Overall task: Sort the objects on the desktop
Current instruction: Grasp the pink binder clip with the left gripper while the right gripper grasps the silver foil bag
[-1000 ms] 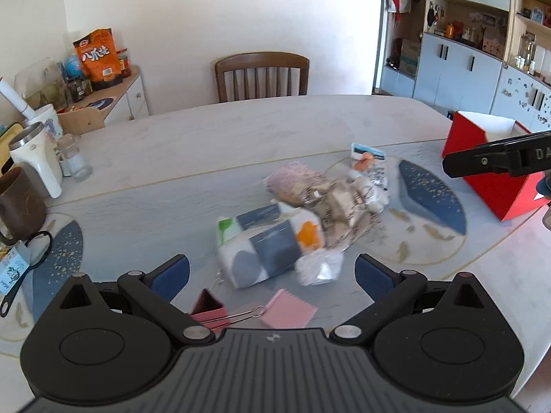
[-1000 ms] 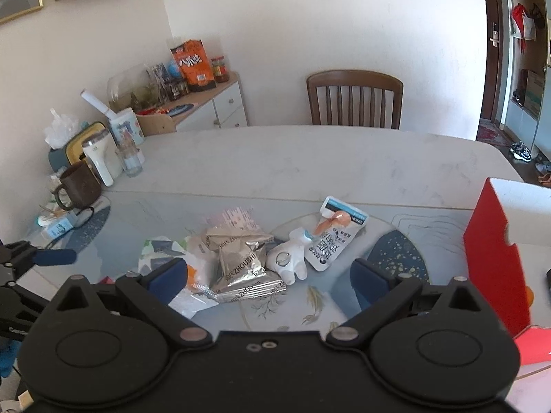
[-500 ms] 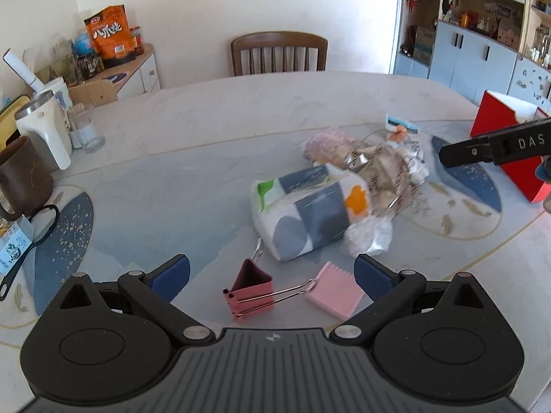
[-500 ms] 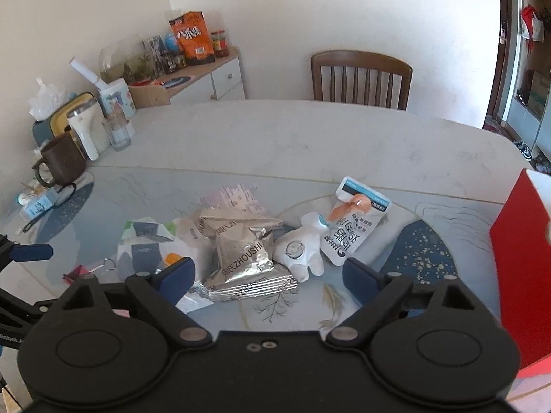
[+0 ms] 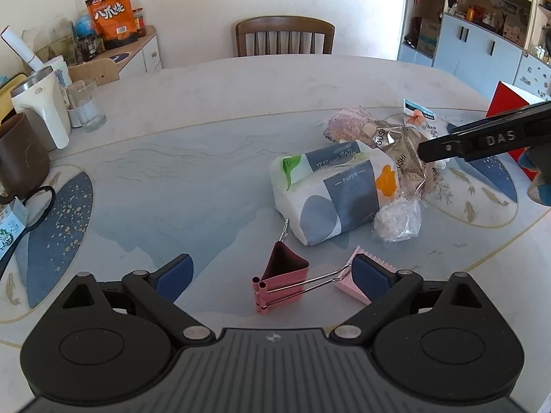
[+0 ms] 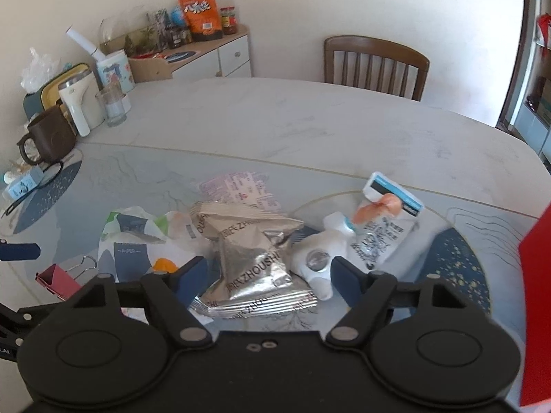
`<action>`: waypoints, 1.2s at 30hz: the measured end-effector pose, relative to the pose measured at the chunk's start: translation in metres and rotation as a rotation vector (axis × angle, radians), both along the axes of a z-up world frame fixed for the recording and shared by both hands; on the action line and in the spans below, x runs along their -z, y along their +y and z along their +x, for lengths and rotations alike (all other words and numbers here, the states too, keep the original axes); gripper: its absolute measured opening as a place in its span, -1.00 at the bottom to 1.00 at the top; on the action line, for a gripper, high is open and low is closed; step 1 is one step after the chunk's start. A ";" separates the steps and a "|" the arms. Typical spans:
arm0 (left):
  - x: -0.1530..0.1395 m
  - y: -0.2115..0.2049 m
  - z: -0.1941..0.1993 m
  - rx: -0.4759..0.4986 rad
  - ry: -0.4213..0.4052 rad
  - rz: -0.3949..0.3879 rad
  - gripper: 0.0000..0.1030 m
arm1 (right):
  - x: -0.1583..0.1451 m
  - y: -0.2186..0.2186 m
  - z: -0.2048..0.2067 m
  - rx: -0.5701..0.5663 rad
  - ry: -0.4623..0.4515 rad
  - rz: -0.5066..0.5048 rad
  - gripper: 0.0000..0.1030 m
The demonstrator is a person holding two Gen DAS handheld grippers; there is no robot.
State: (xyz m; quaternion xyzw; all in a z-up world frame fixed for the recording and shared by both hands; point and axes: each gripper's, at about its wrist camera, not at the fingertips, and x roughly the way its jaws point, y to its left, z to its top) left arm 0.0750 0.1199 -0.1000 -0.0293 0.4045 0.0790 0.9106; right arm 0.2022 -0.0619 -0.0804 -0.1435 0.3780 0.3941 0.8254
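Beside the patterned tissue pack (image 5: 337, 189), the left gripper (image 5: 272, 273) straddles a pink binder clip (image 5: 280, 280), jaws wide but closing. Beyond that pack, the right gripper (image 6: 268, 275) closes around crinkled silver snack packets (image 6: 255, 258), not yet pressing.

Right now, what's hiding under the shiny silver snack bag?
Under the silver snack bag, another silver packet's edge shows, lying on the table. Anything else beneath is covered.

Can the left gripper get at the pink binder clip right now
Probably yes. The binder clip lies on the table between the left gripper's wide, slowly closing jaws, with nothing on top. Its wire handle reaches the right finger, which may snag.
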 end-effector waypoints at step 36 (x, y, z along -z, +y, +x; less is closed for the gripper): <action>0.010 -0.009 0.009 0.080 0.035 -0.011 -0.20 | 0.025 0.033 0.005 -0.027 0.000 -0.078 -0.05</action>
